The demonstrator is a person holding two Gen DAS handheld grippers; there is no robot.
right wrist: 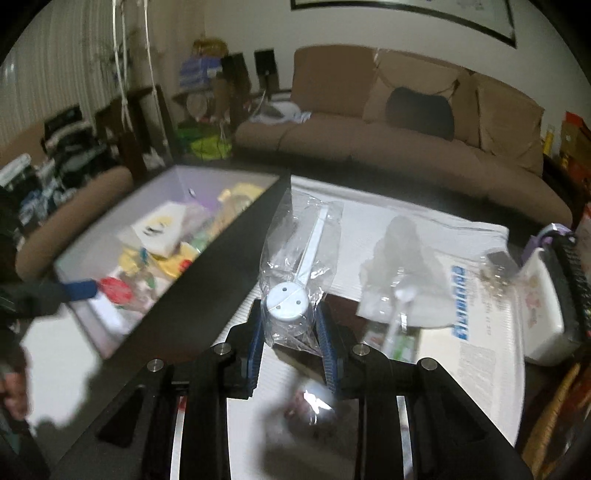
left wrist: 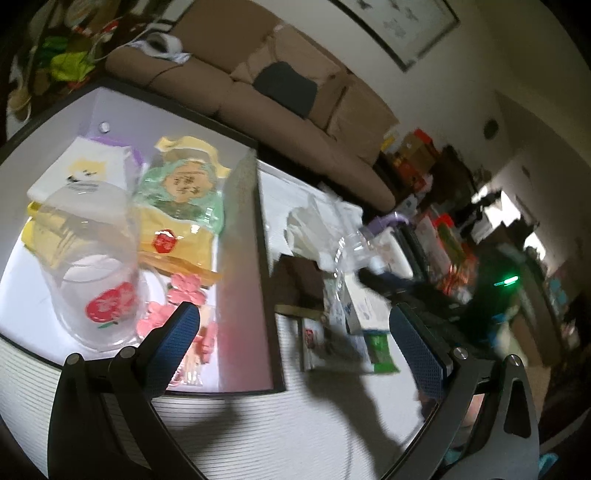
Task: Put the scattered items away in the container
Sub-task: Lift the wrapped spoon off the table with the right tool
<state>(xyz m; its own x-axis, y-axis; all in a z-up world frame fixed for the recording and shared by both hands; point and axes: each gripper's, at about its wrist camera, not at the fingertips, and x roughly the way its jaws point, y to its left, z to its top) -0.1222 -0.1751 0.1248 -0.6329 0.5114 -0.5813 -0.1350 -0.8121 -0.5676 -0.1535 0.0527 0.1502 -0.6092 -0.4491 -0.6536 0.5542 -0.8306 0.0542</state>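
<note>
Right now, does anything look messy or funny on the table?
Yes. Some things lie loose outside the box: a crumpled plastic bag, a green packet and a white case. The right claw pinches a clear bag holding a white-capped item.

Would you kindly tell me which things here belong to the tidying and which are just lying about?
For the job:
- box
- bagged white scoop, clamped in the right tongs
- green packet
- left tongs, open

Lying about:
- sofa
- wall picture

No legible text on anything.
</note>
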